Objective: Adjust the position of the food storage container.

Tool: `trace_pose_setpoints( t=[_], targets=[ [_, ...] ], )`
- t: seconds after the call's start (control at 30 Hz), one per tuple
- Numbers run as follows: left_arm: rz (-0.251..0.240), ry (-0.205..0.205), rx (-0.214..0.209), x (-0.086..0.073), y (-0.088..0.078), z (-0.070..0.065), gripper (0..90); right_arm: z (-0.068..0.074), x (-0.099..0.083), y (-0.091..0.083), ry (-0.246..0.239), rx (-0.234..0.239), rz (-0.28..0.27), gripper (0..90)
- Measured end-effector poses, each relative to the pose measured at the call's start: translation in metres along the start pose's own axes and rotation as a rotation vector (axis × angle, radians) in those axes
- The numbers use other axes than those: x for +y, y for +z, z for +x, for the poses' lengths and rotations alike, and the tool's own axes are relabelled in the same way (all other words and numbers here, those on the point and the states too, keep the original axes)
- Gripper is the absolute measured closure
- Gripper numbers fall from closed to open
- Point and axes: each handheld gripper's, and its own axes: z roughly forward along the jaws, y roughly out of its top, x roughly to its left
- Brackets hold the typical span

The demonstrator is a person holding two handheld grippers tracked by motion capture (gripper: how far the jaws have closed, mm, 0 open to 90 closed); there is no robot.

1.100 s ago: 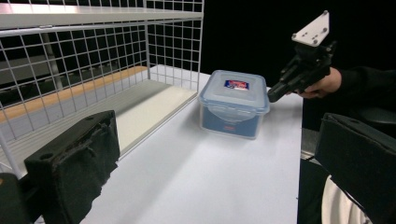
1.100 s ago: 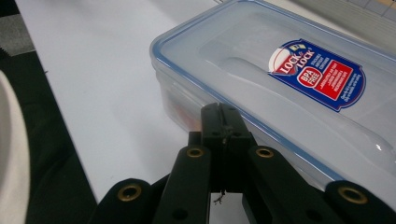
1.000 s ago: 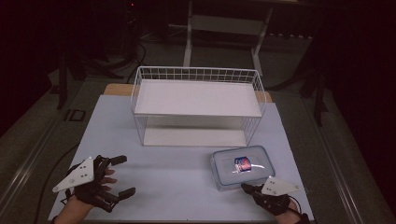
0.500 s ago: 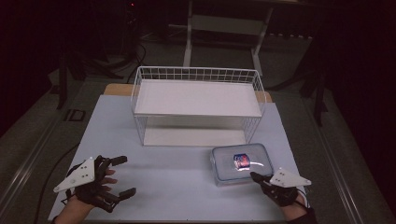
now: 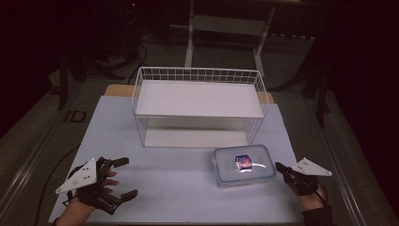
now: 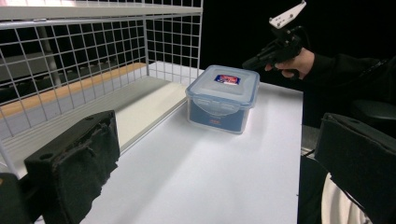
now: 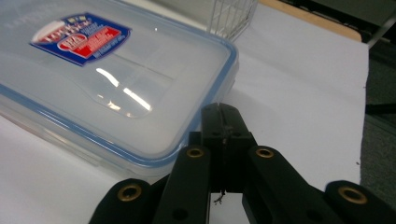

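A clear plastic box (image 5: 243, 165) with a blue-rimmed lid and a red and blue label stands on the white table, in front of the wire rack's right end. My right gripper (image 5: 278, 165) is shut, with nothing between its jaws, and its tip is just off the box's right edge. In the right gripper view the closed tip (image 7: 223, 114) points at the lid's (image 7: 107, 70) near corner; I cannot tell whether it touches. My left gripper (image 5: 129, 177) rests open at the front left, far from the box (image 6: 222, 98). The left gripper view also shows the right gripper (image 6: 261, 58) behind the box.
A white wire rack (image 5: 197, 101) with a solid upper shelf stands at the back middle of the table (image 5: 179, 197). Its lower level is open to the front. The table's front edge runs just below both hands, and the dark floor lies beyond the sides.
My right gripper has moved to the right, from the box's front right corner to beside its right edge, still shut. The left gripper and the box have stayed where they were.
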Motion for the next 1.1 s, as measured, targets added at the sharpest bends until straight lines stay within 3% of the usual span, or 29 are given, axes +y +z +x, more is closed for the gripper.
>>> trace_pose_setpoints(
  t=[0.27, 0.47, 0.77, 1.1],
  targets=[
    [0.001, 0.001, -0.001, 0.000, 0.000, 0.000, 0.0, 0.003, -0.002, 0.002, 0.025, -0.013, 0.004, 90.0],
    [0.000, 0.005, -0.007, 0.000, 0.001, 0.000, 0.0, 0.015, 0.003, 0.004, 0.018, 0.038, -0.014, 90.0],
    [0.002, 0.004, -0.008, 0.000, 0.001, 0.000, 0.0, 0.032, 0.011, 0.010, 0.002, 0.072, -0.024, 90.0],
    [0.007, 0.003, -0.008, -0.002, 0.002, 0.000, 0.0, 0.029, 0.014, 0.023, 0.040, 0.051, -0.002, 90.0]
  ],
)
